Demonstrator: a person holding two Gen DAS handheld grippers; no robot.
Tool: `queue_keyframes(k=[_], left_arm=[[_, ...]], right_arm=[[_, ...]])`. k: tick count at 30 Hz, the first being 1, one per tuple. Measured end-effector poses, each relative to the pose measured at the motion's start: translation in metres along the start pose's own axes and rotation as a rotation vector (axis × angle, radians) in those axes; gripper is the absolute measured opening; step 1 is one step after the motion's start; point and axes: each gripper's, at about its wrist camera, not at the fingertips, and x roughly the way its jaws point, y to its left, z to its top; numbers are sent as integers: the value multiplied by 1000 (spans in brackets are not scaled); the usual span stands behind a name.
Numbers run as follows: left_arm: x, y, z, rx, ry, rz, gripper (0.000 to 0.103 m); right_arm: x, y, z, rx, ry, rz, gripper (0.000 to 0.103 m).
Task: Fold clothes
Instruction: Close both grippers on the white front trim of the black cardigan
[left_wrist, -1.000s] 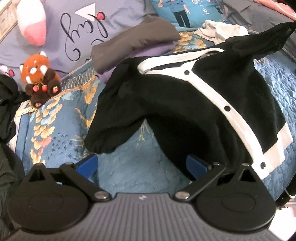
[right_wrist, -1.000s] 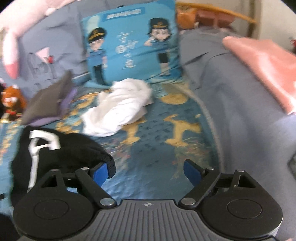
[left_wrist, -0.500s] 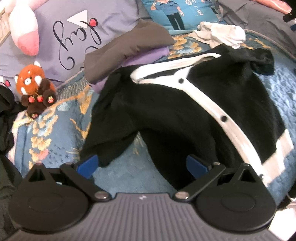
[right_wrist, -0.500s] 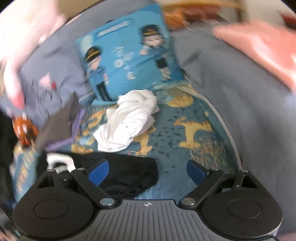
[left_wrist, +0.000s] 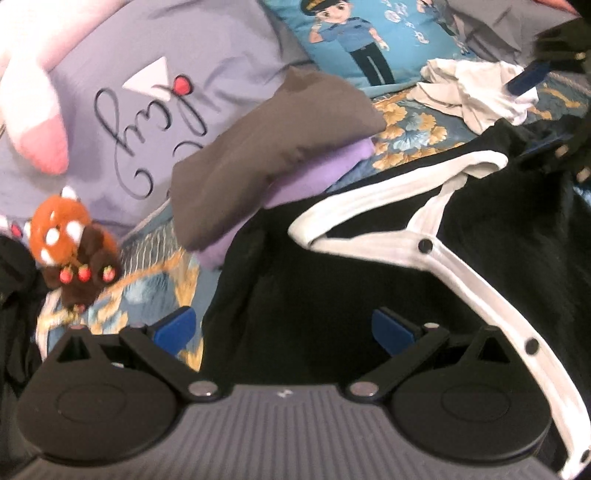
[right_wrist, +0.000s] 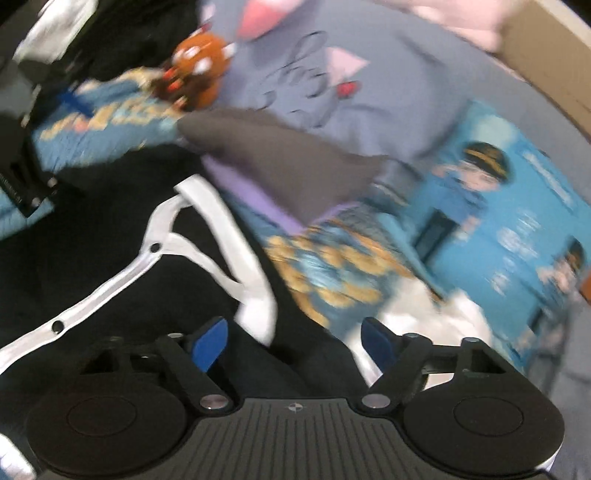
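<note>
Cardigan (left_wrist: 369, 280), black with white trim, sprawls over the blue bed quilt (left_wrist: 410, 136) across the centre and right of the left view. The left claw (left_wrist: 282, 328) hangs spread over its dark cloth, pinching nothing. The right claw (right_wrist: 295, 339) is closing above the collar, black cloth between its pads but not yet pressed. Best to catch both shoulders evenly, clear of the grey folded pile (left_wrist: 266, 155) at upper centre, before folding.

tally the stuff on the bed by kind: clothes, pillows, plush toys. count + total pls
Clothes: 4: black cardigan, grey folded garment, purple garment under it, white crumpled garment
Pillows: 2: lilac pillow, blue cartoon pillow
Plush toys: 2: red panda plush, pink-and-white plush
Total: 8
</note>
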Motion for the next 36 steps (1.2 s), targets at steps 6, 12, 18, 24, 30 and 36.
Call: queue_keyframes(k=[6,12,18,24,30,36], left_arm=[[22,-20,6,112,-111,-59,103],[37,-29,13,221,-273,-143,103],[56,-11,30,149,-290,-173,102],[78,-5,37,152,-237,-109,93],[87,-16,32,200,-212,-146,93],[110,-23,38,200,-146,-135,73]], right_arm=[[42,4,3,85,68,-8,45],[45,3,0,185,59,32,28],[23,-5,5,213,-29,25,28],[24,-11,3,206,-27,12,31],[42,0,1,165,36,-6,32],[48,4,-1,137,66,-66,8]])
